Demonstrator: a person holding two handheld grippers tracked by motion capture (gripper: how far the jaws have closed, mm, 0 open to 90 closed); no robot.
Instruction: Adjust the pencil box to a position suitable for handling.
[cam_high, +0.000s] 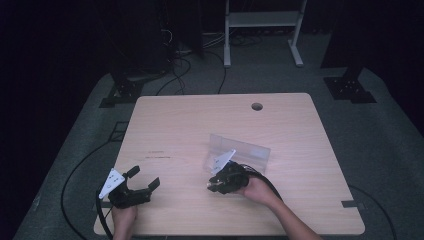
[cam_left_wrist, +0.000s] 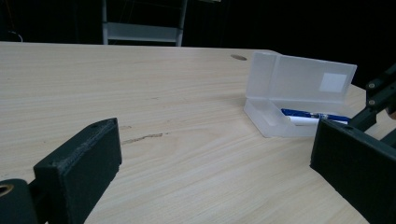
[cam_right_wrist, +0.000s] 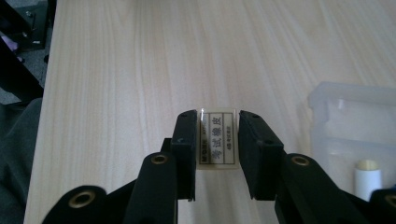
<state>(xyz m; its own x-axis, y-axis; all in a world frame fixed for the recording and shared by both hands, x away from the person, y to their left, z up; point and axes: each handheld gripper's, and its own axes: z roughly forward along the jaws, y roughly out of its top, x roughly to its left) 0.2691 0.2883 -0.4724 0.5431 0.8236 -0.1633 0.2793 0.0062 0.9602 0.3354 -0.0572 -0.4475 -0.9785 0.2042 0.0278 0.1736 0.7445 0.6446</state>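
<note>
A small eraser (cam_right_wrist: 217, 140) in a cream wrapper with printed characters sits between the jaws of my right gripper (cam_right_wrist: 218, 135), which is shut on it above the tabletop. In the high view this gripper (cam_high: 212, 186) is just in front of an open translucent plastic case (cam_high: 245, 150). The case (cam_left_wrist: 299, 84) has its lid up, and a blue and white pen (cam_left_wrist: 308, 116) lies inside. A white cylindrical item (cam_right_wrist: 367, 179) also lies in the case (cam_right_wrist: 355, 121). My left gripper (cam_high: 144, 177) rests near the table's front left, open and empty (cam_left_wrist: 215, 154).
The light wooden table (cam_high: 200, 115) has a round cable hole (cam_high: 257, 106) near its far edge. Faint dark marks (cam_left_wrist: 142, 137) lie on the wood between the left gripper and the case. Cables and metal stand legs (cam_high: 260, 30) are on the floor beyond.
</note>
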